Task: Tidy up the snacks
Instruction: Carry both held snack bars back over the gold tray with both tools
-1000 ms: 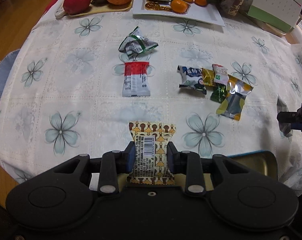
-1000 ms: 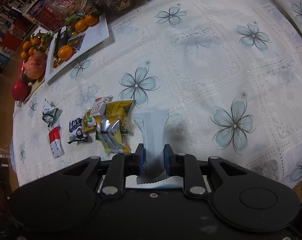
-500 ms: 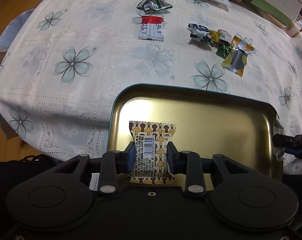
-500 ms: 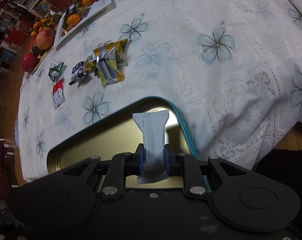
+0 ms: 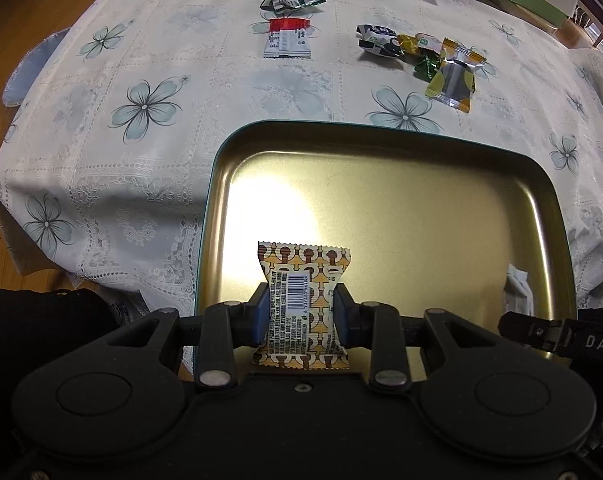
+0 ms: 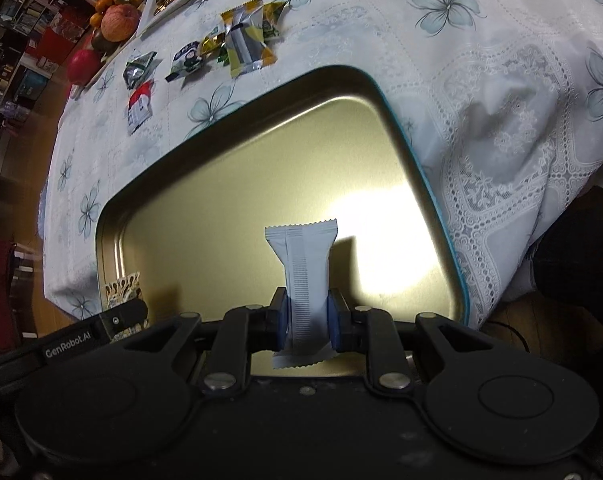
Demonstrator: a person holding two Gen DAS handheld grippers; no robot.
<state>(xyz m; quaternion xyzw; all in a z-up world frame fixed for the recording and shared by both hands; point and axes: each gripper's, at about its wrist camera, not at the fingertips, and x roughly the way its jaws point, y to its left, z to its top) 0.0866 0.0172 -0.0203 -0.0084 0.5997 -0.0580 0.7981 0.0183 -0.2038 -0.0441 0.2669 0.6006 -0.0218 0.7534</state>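
Left claw (image 5: 301,316) pinches a brown patterned snack (image 5: 301,304), right claw (image 6: 307,316) a white snack (image 6: 303,280), over the gold tray (image 5: 381,152); more snacks (image 5: 417,56) lie far behind.

A gold tin tray (image 5: 549,216) sits at the surface's near edge. Above it hang 2 pinched snacks: a brown-patterned packet (image 5: 301,304) with its barcode showing, upright, and a plain white packet (image 6: 303,284), upright. Several wrapped snacks (image 5: 417,56) lie beyond the tray.

glossy metal tray (image 5: 441,148), lace tablecloth (image 5: 141,208)
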